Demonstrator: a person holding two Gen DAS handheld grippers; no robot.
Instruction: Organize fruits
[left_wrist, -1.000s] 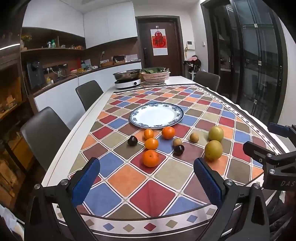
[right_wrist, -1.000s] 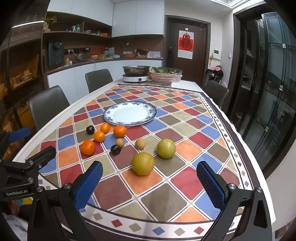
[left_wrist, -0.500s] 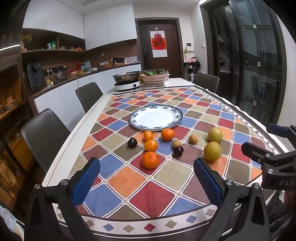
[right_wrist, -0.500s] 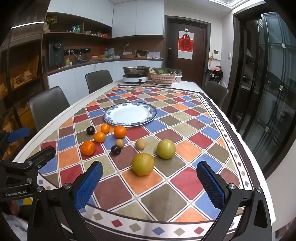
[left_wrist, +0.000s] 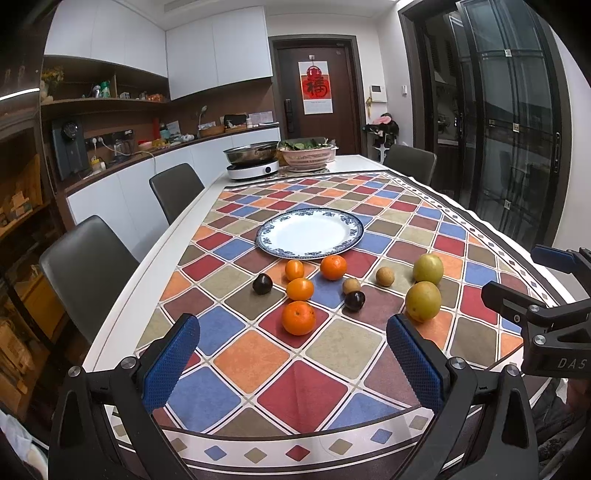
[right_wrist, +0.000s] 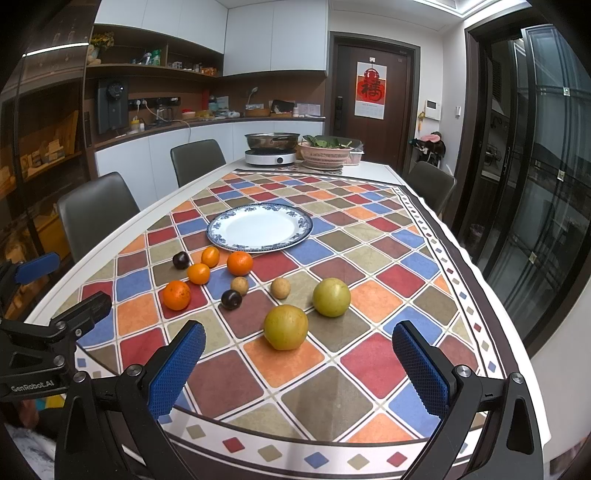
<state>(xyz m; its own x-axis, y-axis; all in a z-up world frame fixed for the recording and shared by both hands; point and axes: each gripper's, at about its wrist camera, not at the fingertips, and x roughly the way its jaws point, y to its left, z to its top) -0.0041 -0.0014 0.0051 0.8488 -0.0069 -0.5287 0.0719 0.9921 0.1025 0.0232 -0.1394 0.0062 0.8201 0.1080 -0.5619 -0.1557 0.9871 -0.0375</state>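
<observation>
Left wrist view: the left gripper (left_wrist: 291, 360) hangs over the near edge of a table covered by a chequered tablecloth (left_wrist: 332, 350), its blue-padded fingers (left_wrist: 171, 360) spread wide with nothing between them. Just beyond them lies the nearest orange (left_wrist: 298, 317), with three smaller oranges (left_wrist: 300, 288) ranged behind it toward the plate (left_wrist: 309, 233), which is white with a blue rim and bare. A dark plum (left_wrist: 262, 284) sits to the left of the oranges, a second dark plum (left_wrist: 355, 300) to their right, and two small tan fruits (left_wrist: 384, 276) lie just beyond that. Two yellow-green apples (left_wrist: 423, 301) rest at the right, one behind the other. The right gripper (left_wrist: 546, 291) juts in from the right edge, seen from the side.

Right wrist view: the right gripper (right_wrist: 299, 362) is held over the same near edge, farther right, its jaws released and wide apart around no fruit. The near apple (right_wrist: 286, 326) lies just ahead between the fingers' line, the far apple (right_wrist: 331, 297) a little beyond and to its right, apart from it. The oranges, plums and tan fruits cluster to the left, all on the cloth near the plate's near rim. The left gripper shows at the left edge. At the table's far end stand a metal pot (right_wrist: 272, 141) on a white cooker and a pink basket (right_wrist: 325, 152) of greens. Grey chairs (right_wrist: 96, 214) line the left side.
</observation>
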